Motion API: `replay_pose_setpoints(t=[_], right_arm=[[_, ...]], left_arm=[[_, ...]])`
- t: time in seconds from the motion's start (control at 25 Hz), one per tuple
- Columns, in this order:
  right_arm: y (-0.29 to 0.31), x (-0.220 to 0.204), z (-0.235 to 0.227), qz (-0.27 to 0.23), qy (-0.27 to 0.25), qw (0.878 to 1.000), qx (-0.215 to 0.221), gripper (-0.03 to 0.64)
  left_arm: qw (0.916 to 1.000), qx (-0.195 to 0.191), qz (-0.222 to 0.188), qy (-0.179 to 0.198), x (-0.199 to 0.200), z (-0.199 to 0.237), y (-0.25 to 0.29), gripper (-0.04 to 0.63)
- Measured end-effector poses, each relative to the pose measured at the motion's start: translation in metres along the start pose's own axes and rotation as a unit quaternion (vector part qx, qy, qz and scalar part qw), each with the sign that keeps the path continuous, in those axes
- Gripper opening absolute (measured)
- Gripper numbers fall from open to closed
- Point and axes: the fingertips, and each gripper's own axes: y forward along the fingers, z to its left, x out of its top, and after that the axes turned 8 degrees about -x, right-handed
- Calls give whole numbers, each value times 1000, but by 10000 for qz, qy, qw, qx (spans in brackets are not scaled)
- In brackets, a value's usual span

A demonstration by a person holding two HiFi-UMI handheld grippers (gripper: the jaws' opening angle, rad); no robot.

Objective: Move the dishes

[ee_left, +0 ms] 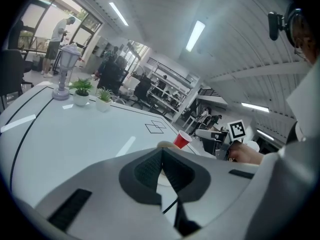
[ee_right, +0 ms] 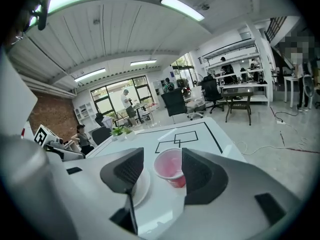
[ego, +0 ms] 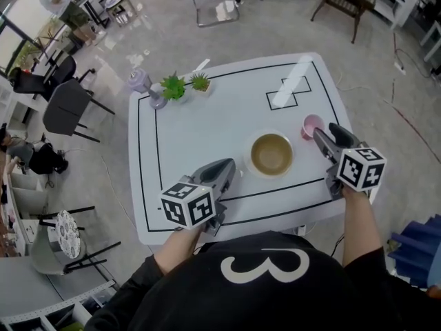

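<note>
From the head view, a white rectangular counter (ego: 207, 126) with a black line border carries a round white plate with a brown centre (ego: 271, 154), standing toward the near right, just inside the line. A small pink-red plastic cup (ego: 312, 125) stands just beside the plate, close to the counter's right edge. The right claw (ego: 329, 132) reaches to the cup from the near side, and part of the cup is hidden behind it. The left claw (ego: 231, 165) hangs over the near edge, left of the plate and apart from it. Two small green potted plants (ego: 185, 85) and a lilac lantern-shaped ornament (ego: 140, 81) crowd the far left corner. The middle and left of the counter lie bare. The person's black top cuts off the near edge.

In the left gripper view, the left claw is clenched pad to pad with nothing in it. Its body hides most of the plate; only a sliver of rim shows above it, with the cup behind.

In the right gripper view, the right claw is released, its jaws wide apart. The cup stands upright on the counter between them, clear of the left pad. The right jaw overlaps the cup's far side, so contact there is hard to judge. The plate is mostly hidden behind the left jaw.
</note>
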Motion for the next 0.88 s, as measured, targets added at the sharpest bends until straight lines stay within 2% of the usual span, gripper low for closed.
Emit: replay_pose_setpoints(t=[0.2, 0.4, 0.64, 0.88], right_arm=[[-20, -4, 38, 110, -4, 9991, 407, 218], [-16, -29, 62, 400, -199, 9974, 573, 210], [6, -67, 75, 851, -293, 9943, 580, 206], [26, -86, 80, 1058, -187, 9928, 535, 186]], left_arm=[[9999, -130, 85, 12, 3, -3, -11, 2], [9998, -117, 172, -79, 0, 6, -21, 2], [9997, -66, 178, -120, -5, 10, -33, 2], [9997, 5, 162, -159, -7, 14, -47, 2]])
